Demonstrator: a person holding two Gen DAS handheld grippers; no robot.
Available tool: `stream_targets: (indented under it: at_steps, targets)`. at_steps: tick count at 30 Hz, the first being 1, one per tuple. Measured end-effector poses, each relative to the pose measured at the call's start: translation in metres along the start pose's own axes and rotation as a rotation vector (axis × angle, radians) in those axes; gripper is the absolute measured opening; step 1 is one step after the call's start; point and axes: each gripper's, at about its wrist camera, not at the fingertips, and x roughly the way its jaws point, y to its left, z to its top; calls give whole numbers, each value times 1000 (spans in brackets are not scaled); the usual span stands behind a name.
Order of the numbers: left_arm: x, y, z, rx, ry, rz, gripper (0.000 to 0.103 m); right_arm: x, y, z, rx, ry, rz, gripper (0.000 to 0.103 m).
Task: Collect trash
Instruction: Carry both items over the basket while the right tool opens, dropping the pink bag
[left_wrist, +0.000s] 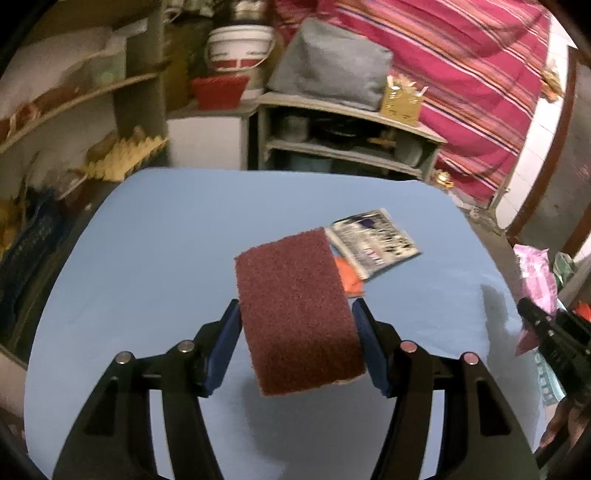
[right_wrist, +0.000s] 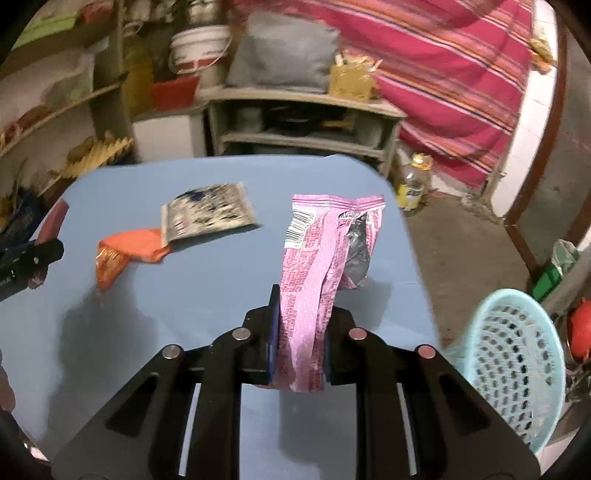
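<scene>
Left gripper (left_wrist: 297, 339) half-wide, clamping brown pad (left_wrist: 297, 317) above blue table (left_wrist: 147, 258), right gripper (right_wrist: 301, 332) pinched narrow on pink wrapper (right_wrist: 321, 254), basket (right_wrist: 517, 365) just right of table

Each camera sits just behind its own tool, looking forward and steeply down along the fingers, close above the blue desk (left_wrist: 147, 258). Both views share the desk, the black-and-white packet (left_wrist: 375, 243), the grey shelf unit (right_wrist: 303, 122) and the striped cloth (right_wrist: 443, 74) behind.
</scene>
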Motion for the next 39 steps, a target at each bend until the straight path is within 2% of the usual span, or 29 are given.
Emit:
stream_targets:
  at_steps: [9,18,25,30,34,39]
  targets:
    - [-23,-66,13,98,-81,-27,60,-42,-85,-9,94,-66,-73,18]
    - [-25,-163,18,175,-106,-144,60,-71,-160,-30,189,-85,-125,19]
    - [-17,-238,9,244,-94,-233,60,-76,-219,-57,272,-49,-153,19]
    - [-9,-288,-1,291,-80,-295,60,-71,-254,-76,345,-5,-121,19]
    - [-4,-316,-8,319,-66,-334,60,-67,-273,-87,383,18,-121,19]
    - [-1,-337,-18,346,-56,-356,60,-58,-294,-98,449,44,-80,22]
